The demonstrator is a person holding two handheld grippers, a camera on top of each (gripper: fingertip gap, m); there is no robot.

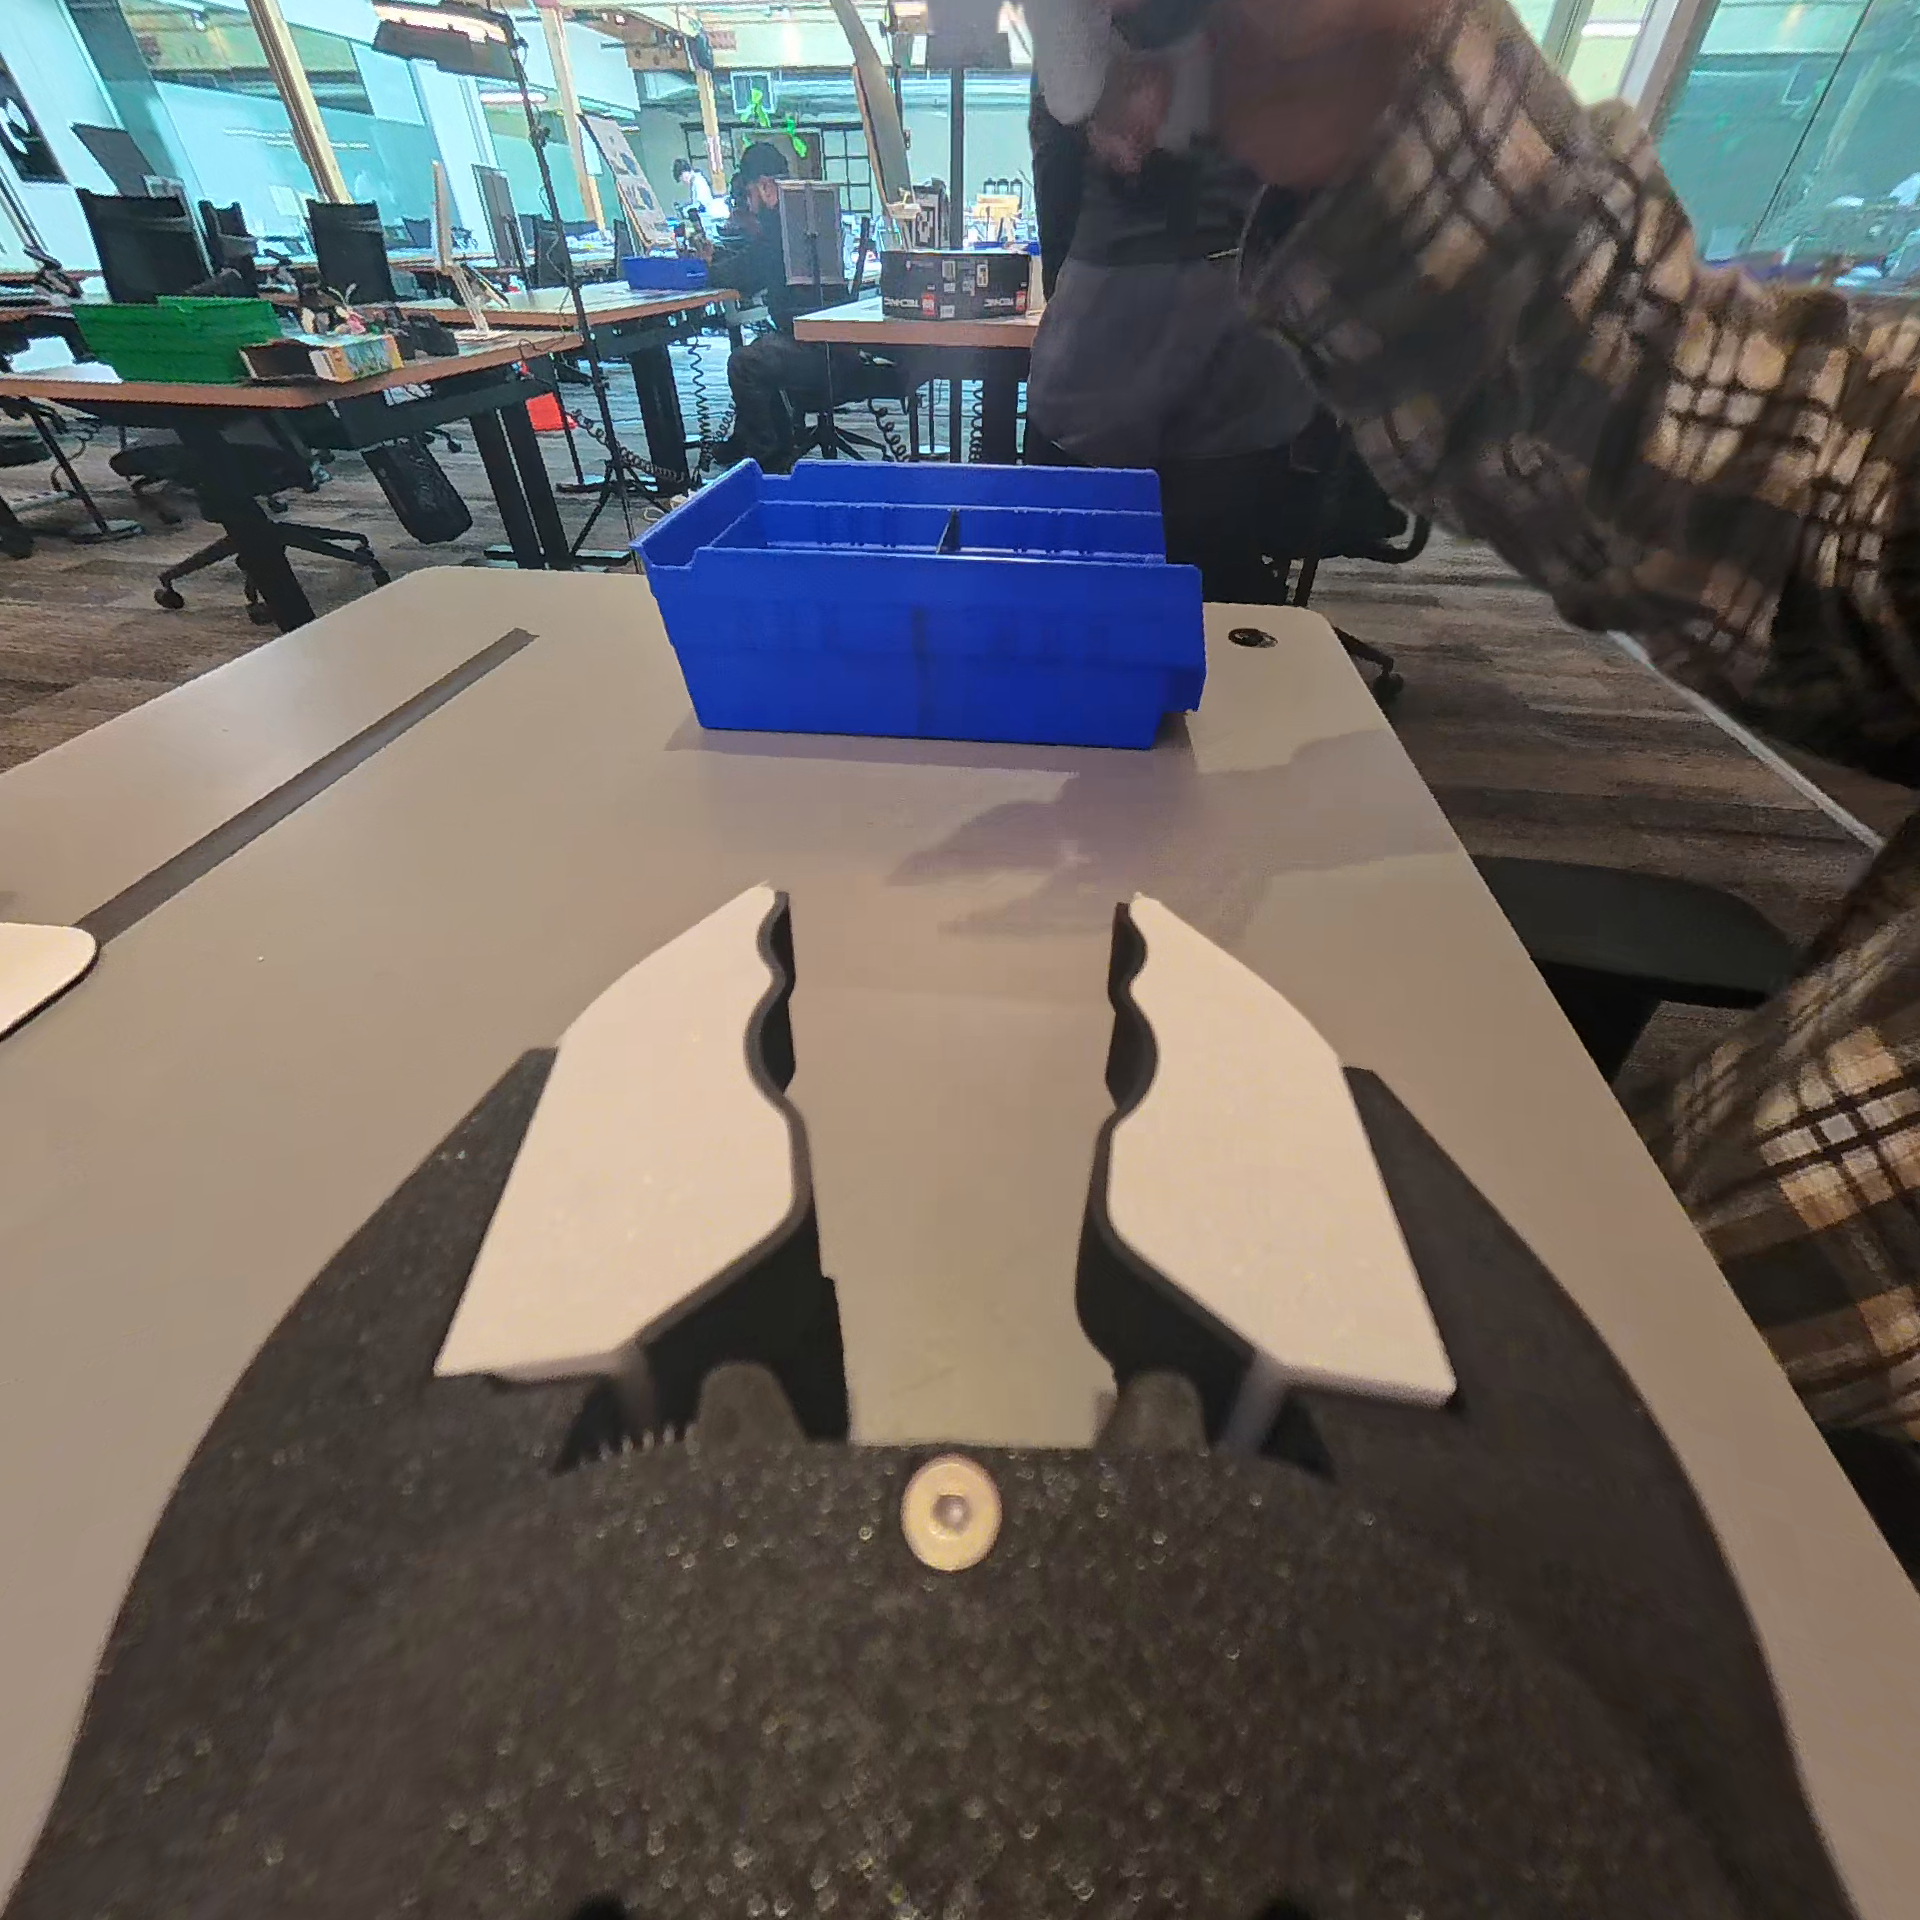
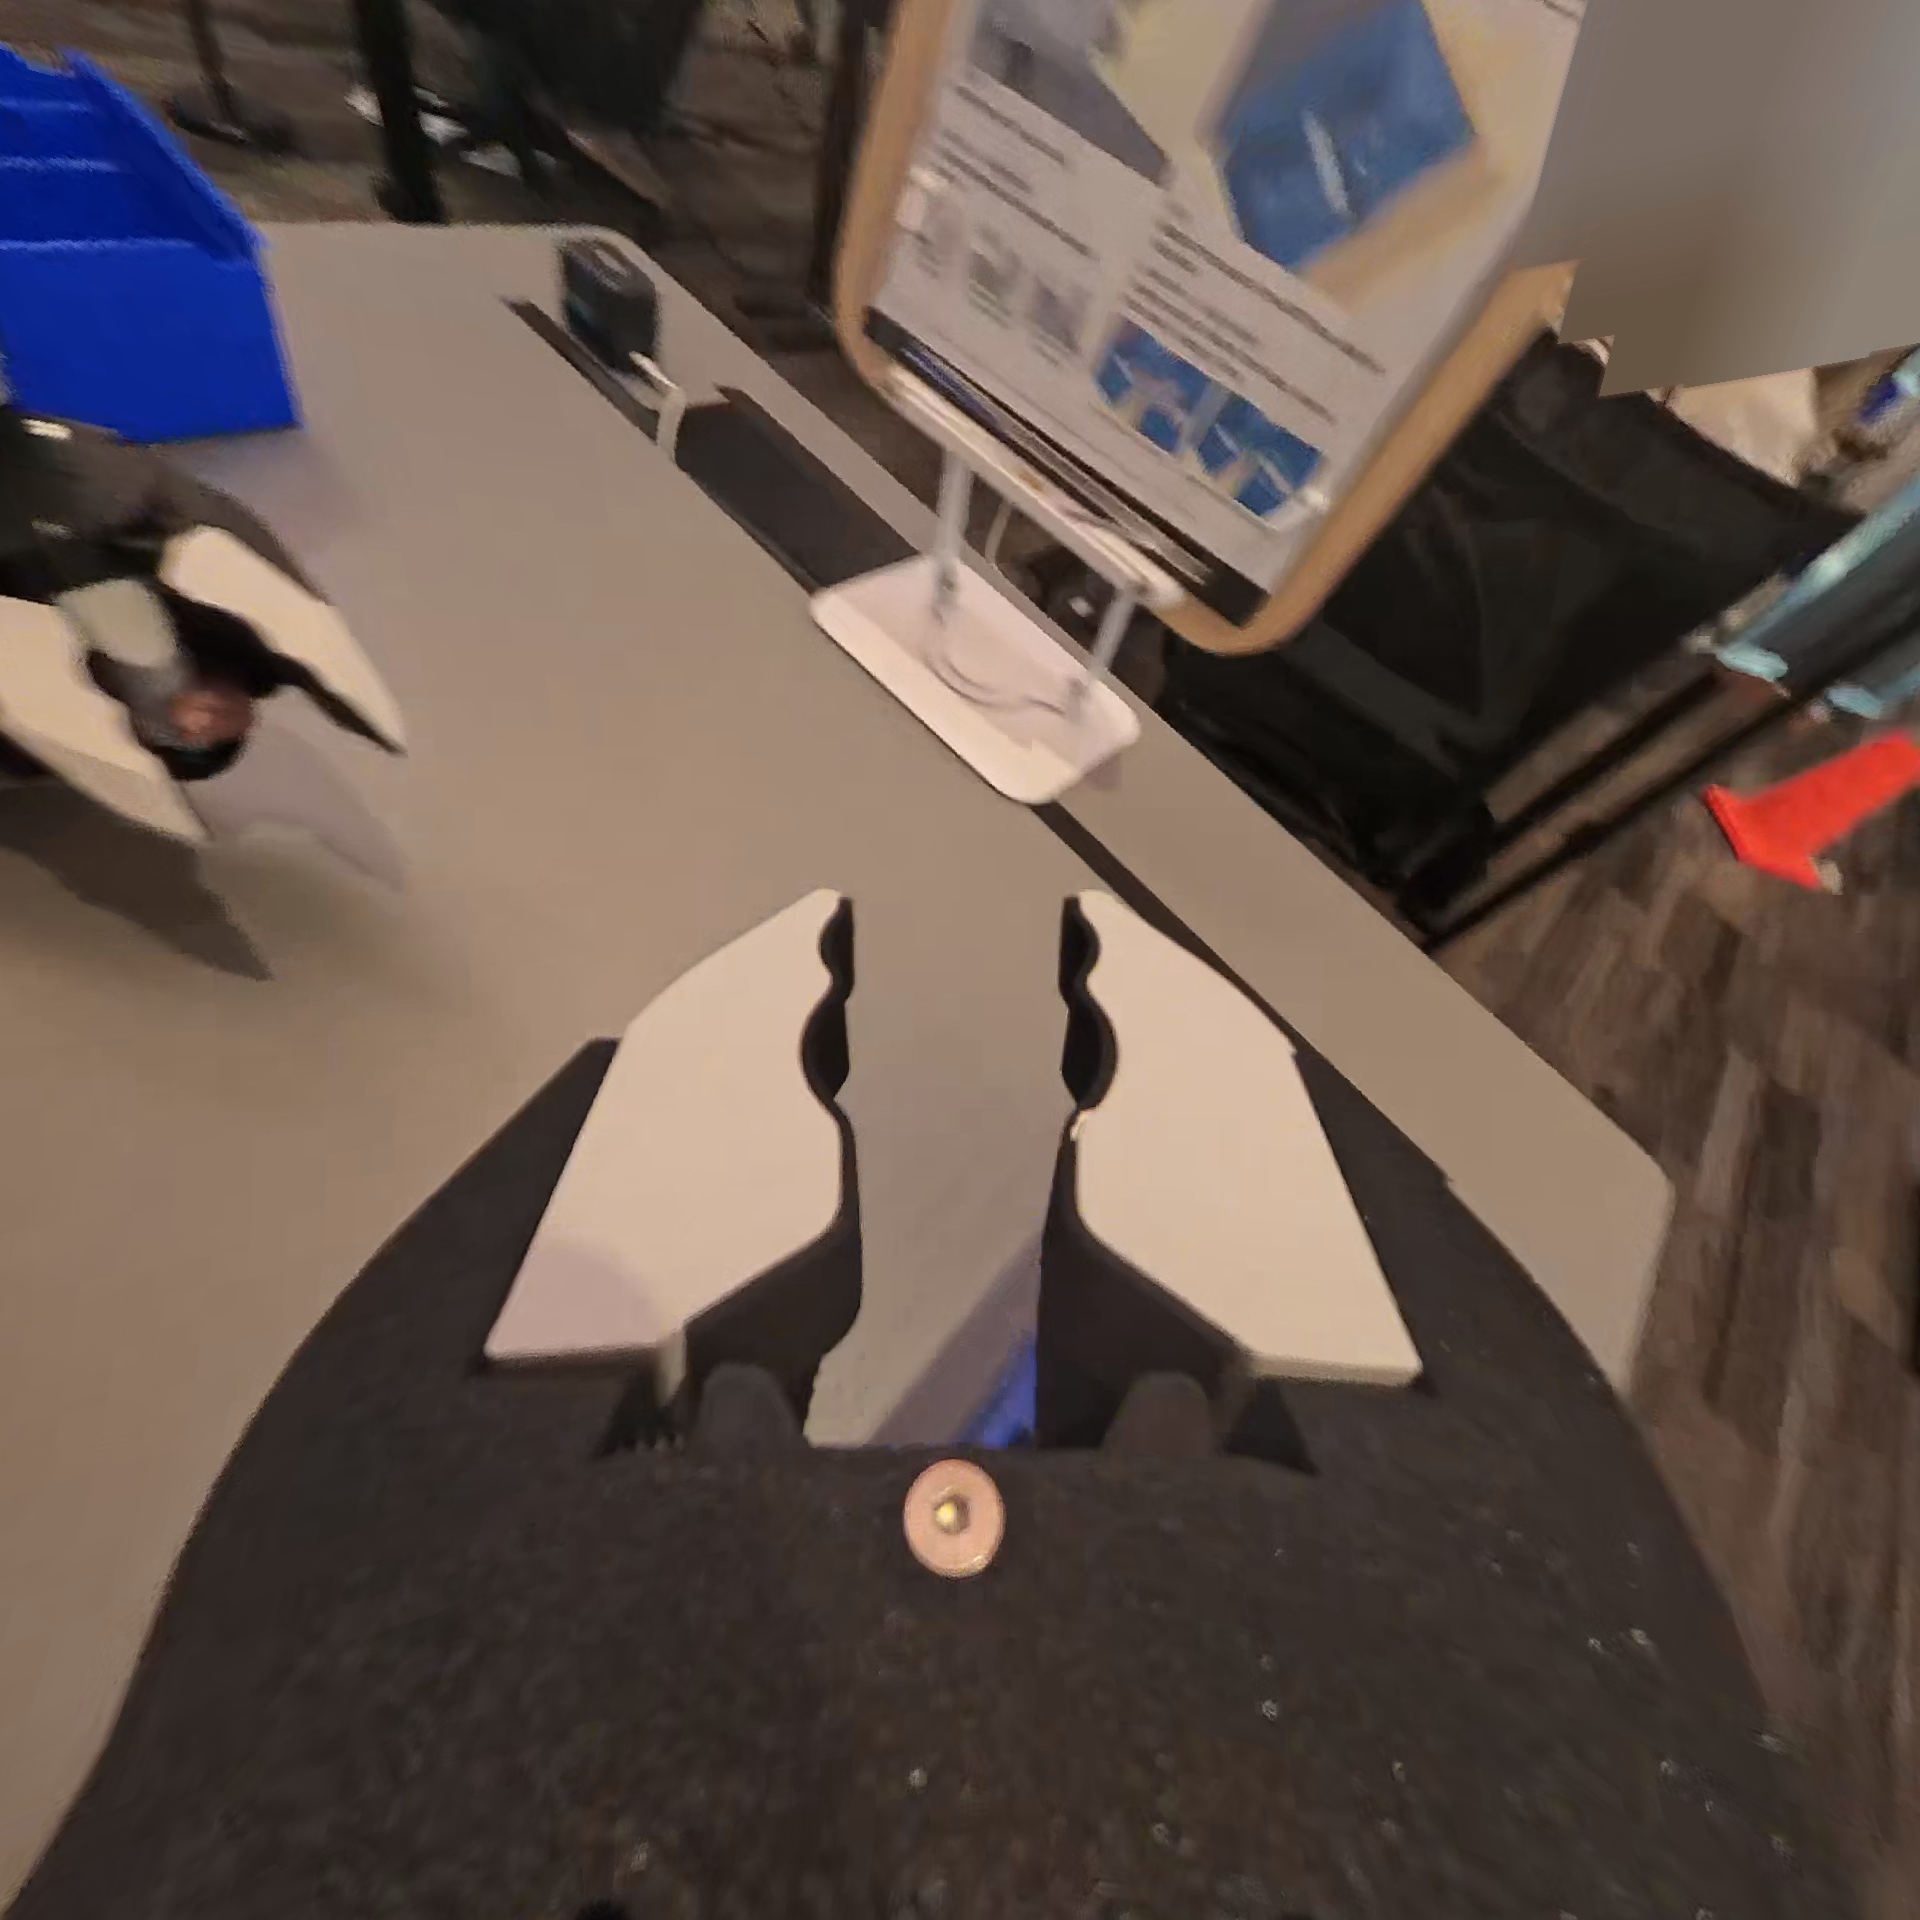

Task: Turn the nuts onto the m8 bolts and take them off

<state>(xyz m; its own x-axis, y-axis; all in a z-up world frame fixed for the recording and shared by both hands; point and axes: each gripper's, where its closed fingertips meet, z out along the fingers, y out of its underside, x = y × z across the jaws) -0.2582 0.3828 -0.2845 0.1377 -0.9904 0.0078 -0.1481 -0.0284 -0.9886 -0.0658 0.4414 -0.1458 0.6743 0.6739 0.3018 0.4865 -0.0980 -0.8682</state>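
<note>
Overhead, the left gripper [image 1: 951, 914] is hovering with its jaws spread and empty above bare grey table [image 1: 416, 935], the blue divided bin [image 1: 925, 623] sitting ahead near the far edge. Right gripper [image 2: 956, 909] is also gaping wide, holding nothing, close to the table's right edge. Only its view is showing the instruction sign stand [image 2: 977, 675]; only the left view is showing a plaid sleeve [image 1: 1558, 364]. Nuts and bolts are not visible in either.

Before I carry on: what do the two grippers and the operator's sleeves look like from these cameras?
Both the left gripper and the right gripper look alike: pale grey fingers with wavy black inner pads, on a speckled black body with one silver hex-socket screw. No cables show. The sleeve is brown-and-cream plaid.
</note>
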